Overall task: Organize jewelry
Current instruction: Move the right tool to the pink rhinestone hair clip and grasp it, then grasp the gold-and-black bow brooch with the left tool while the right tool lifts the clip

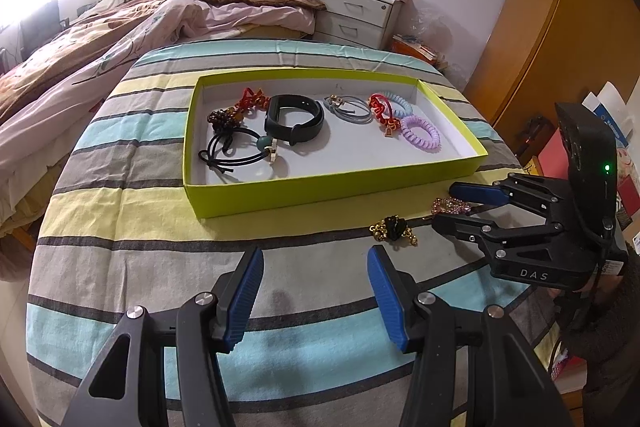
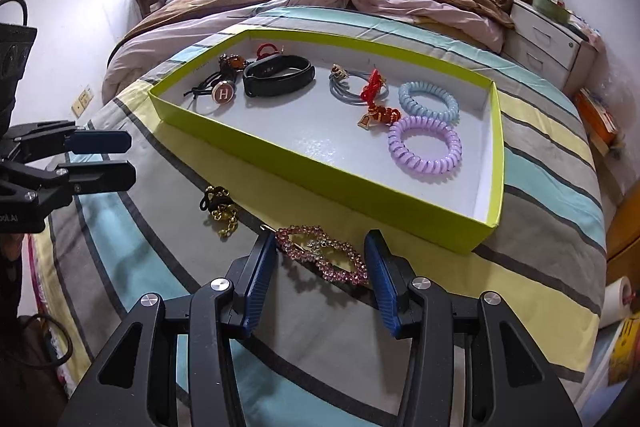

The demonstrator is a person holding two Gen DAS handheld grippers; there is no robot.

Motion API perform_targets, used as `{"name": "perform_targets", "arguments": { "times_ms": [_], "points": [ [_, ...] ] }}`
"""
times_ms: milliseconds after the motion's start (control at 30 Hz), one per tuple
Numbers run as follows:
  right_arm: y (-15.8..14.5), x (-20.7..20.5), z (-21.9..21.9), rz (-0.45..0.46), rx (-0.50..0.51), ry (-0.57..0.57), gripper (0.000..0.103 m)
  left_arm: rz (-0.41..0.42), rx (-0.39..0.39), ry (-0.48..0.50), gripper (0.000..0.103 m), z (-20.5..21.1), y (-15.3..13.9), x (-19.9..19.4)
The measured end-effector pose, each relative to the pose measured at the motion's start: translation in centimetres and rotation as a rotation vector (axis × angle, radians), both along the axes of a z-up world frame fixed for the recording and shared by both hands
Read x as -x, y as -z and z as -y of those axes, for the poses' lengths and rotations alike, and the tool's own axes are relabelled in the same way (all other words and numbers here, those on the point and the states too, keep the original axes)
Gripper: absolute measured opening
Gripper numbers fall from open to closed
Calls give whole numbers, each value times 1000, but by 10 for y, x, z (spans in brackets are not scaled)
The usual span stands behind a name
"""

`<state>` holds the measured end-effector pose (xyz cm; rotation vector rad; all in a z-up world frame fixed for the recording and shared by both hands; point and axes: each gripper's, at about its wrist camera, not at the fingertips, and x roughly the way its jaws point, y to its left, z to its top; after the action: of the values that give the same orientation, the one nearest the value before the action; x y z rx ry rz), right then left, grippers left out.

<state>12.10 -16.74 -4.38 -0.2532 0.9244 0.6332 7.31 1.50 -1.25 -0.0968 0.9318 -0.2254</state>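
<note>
A lime-green tray (image 2: 494, 163) sits on the striped cloth (image 2: 552, 155) covering the surface, and everything else is placed against it. Inside the tray lie a purple spiral hair tie (image 2: 425, 146), a blue spiral hair tie (image 2: 428, 101), a red knotted charm (image 2: 374, 99), a grey cord bracelet (image 2: 346, 87), a black fitness band (image 2: 278, 75) and a black hair tie with an "H" button (image 2: 222, 93).

Just outside the tray's near wall lies a pink rhinestone hair clip (image 2: 322, 255), flat on the cloth. The right claw (image 2: 320, 273) is spread wide with a finger on either side of the clip, not yet pressing it. Further along the same wall, near the clip, rests a small black-and-gold piece (image 1: 394, 229), possibly a chain hair tie. The left claw (image 1: 316, 301) hangs released over bare cloth, short of the tray, holding nothing.
</note>
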Motion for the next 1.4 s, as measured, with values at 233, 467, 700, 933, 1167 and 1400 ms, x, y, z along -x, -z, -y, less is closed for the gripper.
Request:
{"name": "perform_targets", "arguments": {
  "times_ms": [233,467,700,933,1167,1400],
  "points": [
    [-1,10,-3,29,50,36,39,-8,-3,6,54,4,2,0],
    [-3,23,1,62,66,101,38,-14,-6,7,54,6,2,0],
    [-16,31,16,136,51,212,38,-27,25,42,54,15,5,-5],
    [-23,43,31,137,5,295,38,-52,30,94,54,39,13,-20],
    [-25,47,40,138,-11,324,38,-46,-29,124,54,60,20,-29],
    [-27,52,45,152,-23,331,38,-41,-96,137,54,72,24,-37]
  ]
}}
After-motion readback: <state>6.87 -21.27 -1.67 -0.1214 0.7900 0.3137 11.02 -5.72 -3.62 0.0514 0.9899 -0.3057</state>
